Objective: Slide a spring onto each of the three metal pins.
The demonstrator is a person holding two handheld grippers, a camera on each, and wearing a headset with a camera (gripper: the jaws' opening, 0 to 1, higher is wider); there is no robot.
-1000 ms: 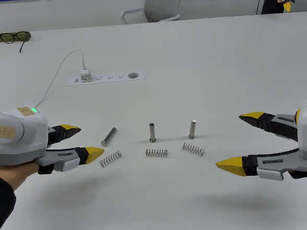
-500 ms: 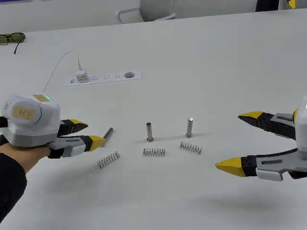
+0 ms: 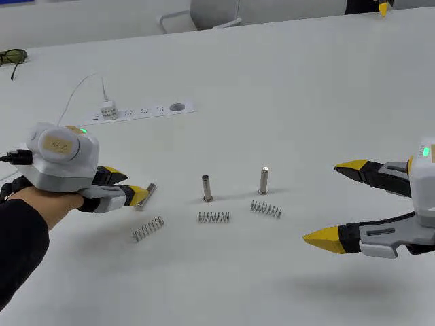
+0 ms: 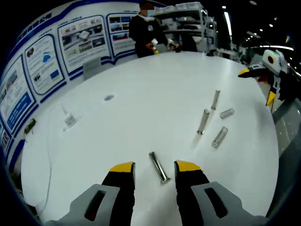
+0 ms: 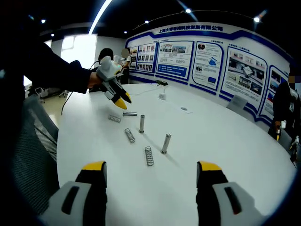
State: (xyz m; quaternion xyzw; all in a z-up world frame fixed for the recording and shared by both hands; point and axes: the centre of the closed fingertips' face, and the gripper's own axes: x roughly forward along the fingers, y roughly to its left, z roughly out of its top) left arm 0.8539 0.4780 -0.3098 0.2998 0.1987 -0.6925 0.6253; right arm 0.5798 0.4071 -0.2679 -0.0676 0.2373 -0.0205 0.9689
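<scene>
Two metal pins stand upright on the white table (image 3: pixel 285 95), one in the middle (image 3: pixel 206 188) and one to its right (image 3: pixel 264 180). A third pin (image 3: pixel 147 193) lies flat at the left. Three springs lie in front of the pins: left (image 3: pixel 148 229), middle (image 3: pixel 213 216), right (image 3: pixel 266 208). My left gripper (image 3: pixel 129 185) is open, low over the table. In the left gripper view its tips (image 4: pixel 155 166) flank the lying pin (image 4: pixel 160 167). My right gripper (image 3: pixel 334 202) hangs wide open at the right, well apart from the springs, with nothing between its fingers (image 5: pixel 151 165).
A white power strip (image 3: pixel 143 110) with a plugged-in adapter and a cable lies behind the pins. Glasses (image 3: pixel 12 56) rest at the far left edge. A chair (image 3: pixel 204 13) stands beyond the table. A person (image 4: pixel 146 29) stands at its far side.
My left gripper has moved right and forward to the lying pin, its jaws now on either side of it. The right gripper has barely moved. The head camera has shifted slightly.
</scene>
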